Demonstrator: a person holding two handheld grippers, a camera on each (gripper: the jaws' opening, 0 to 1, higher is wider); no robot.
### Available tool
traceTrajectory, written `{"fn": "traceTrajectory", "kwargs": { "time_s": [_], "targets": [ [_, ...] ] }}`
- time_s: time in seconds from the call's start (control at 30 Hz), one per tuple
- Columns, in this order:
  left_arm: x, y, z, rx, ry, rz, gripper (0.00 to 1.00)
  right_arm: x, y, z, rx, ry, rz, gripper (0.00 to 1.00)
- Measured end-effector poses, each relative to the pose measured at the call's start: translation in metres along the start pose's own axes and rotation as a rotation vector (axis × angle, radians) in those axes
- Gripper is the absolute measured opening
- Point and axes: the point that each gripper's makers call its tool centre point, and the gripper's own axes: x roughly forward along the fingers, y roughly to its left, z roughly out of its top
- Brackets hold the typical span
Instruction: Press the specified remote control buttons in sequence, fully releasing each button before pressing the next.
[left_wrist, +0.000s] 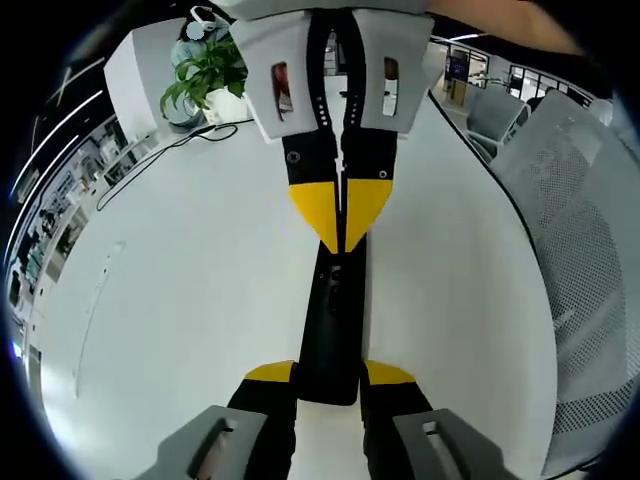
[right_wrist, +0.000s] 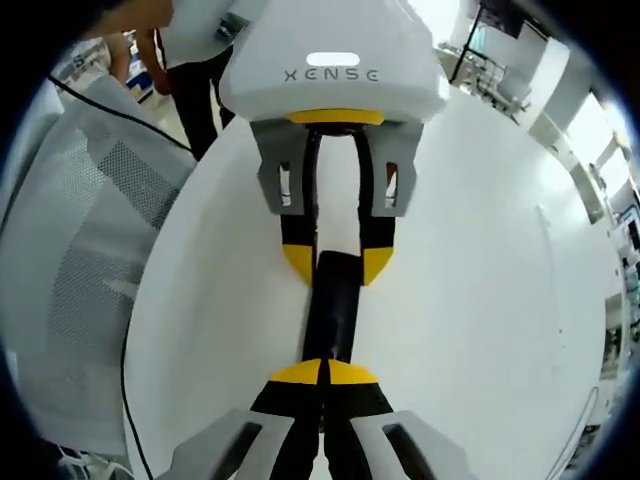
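The white table (left_wrist: 190, 300) lies bare to the left and right of the remote (left_wrist: 332, 330), giving open passage on both sides. At the upper left of the left gripper view a plant (left_wrist: 205, 75) and cable (left_wrist: 150, 160) stand in the way. Mesh chairs (left_wrist: 585, 250) crowd the table's right edge.

You have a white table (left_wrist: 180, 290), a potted plant (left_wrist: 205, 75) at its far edge, and mesh chairs (left_wrist: 580, 250) beside it.
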Motion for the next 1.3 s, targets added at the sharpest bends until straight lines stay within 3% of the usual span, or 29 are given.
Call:
{"fn": "traceTrajectory", "kwargs": {
  "time_s": [1.3],
  "targets": [
    [0.001,0.0,0.002,0.001,-0.007,-0.005,0.23,0.021,0.013,-0.004,-0.008,0.021,0.038,0.0]
  ]
}}
